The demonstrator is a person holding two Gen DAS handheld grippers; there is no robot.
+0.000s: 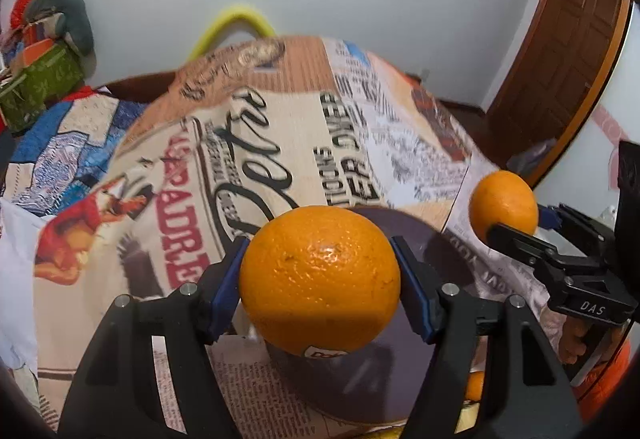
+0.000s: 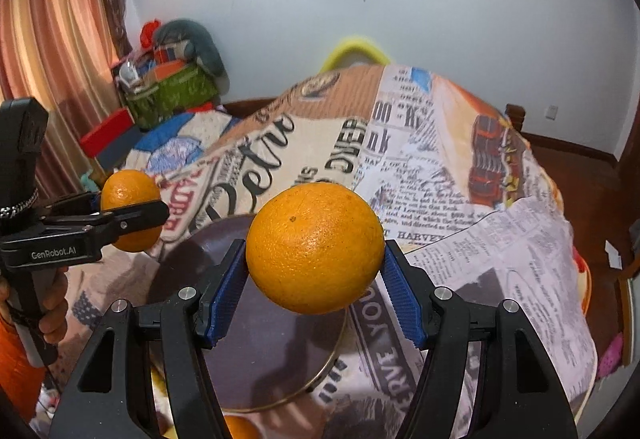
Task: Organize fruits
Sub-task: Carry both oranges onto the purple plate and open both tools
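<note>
Orange fruit fills both: left tongs (image 1: 320, 279) clamp one orange (image 1: 320, 281), right tongs (image 2: 316, 281) another orange (image 2: 316, 247).

Materials & finish: fruit, grippers, plate, table cover.

Left orange (image 1: 320, 279): pitted peel, glossy, w/ highlight on top & small sticker at underside; right orange (image 2: 315, 247): same dimpled skin, semi-gloss. Left gripper (image 1: 320, 295) & right gripper (image 2: 315, 291): matt black plastic arms, bright metal pin heads at joints, blue pads (image 2: 228, 295) w/ fine ribbed, rubber-like texture. Plate (image 2: 264, 355): dark, smooth, low sheen, thin gold-tone metallic rim. Tablecloth (image 1: 280, 143): newsprint-pattern cover, smooth, slight sheen, creased at folds; cloth vs. plastic sheet: cannot tell. Door (image 1: 560, 51): brown wood, panelled, satin finish. Curtain (image 2: 52, 31): soft woven fabric, pleated, matt. Wall (image 2: 480, 19): painted, smooth, matt.
</note>
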